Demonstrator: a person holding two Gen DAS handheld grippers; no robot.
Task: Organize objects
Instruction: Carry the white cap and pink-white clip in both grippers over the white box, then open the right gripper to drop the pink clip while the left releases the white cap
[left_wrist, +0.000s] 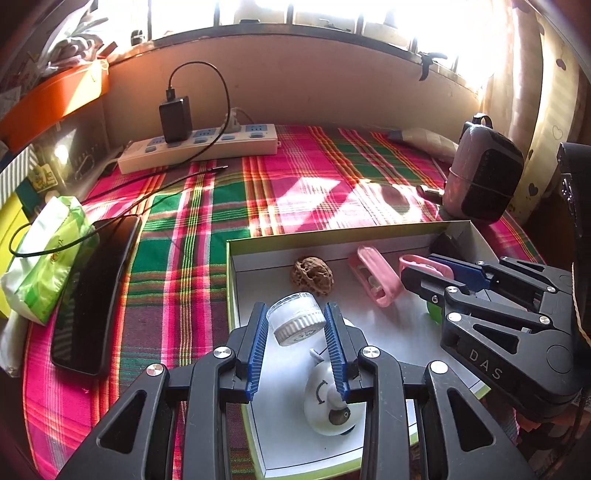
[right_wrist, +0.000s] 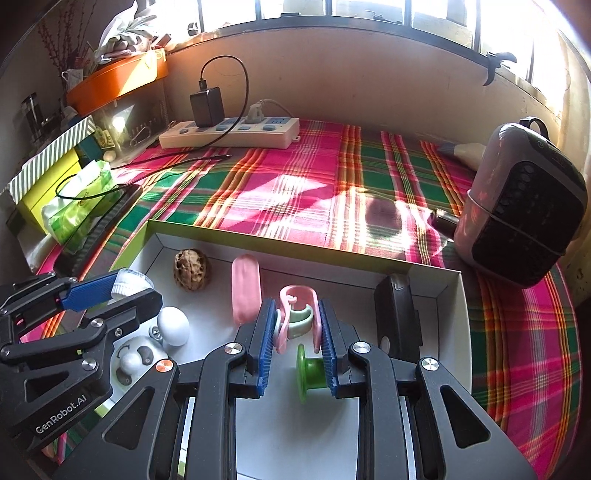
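Note:
A white box with a green rim (left_wrist: 332, 238) (right_wrist: 295, 254) lies on the plaid cloth. Over its near left part my left gripper (left_wrist: 296, 314) is shut on a small clear jar with a white ribbed lid (left_wrist: 295, 323) (right_wrist: 131, 282). My right gripper (right_wrist: 297, 306) is shut on a pink clip (right_wrist: 295, 295) with a pale green clip hooked in it, above the box's middle. Inside the box lie a walnut (left_wrist: 313, 275) (right_wrist: 192, 269), a pink case (left_wrist: 375, 280) (right_wrist: 245, 288), a green spool (right_wrist: 312, 373), a white egg (right_wrist: 173, 325), a white round gadget (left_wrist: 332, 402) and a black block (right_wrist: 397, 314).
A dark phone (left_wrist: 96, 288) and a green tissue pack (left_wrist: 48, 258) lie left of the box. A white power strip (left_wrist: 199, 147) with a black charger sits by the back wall. A pinkish speaker with a black grille (right_wrist: 524, 214) stands at the right.

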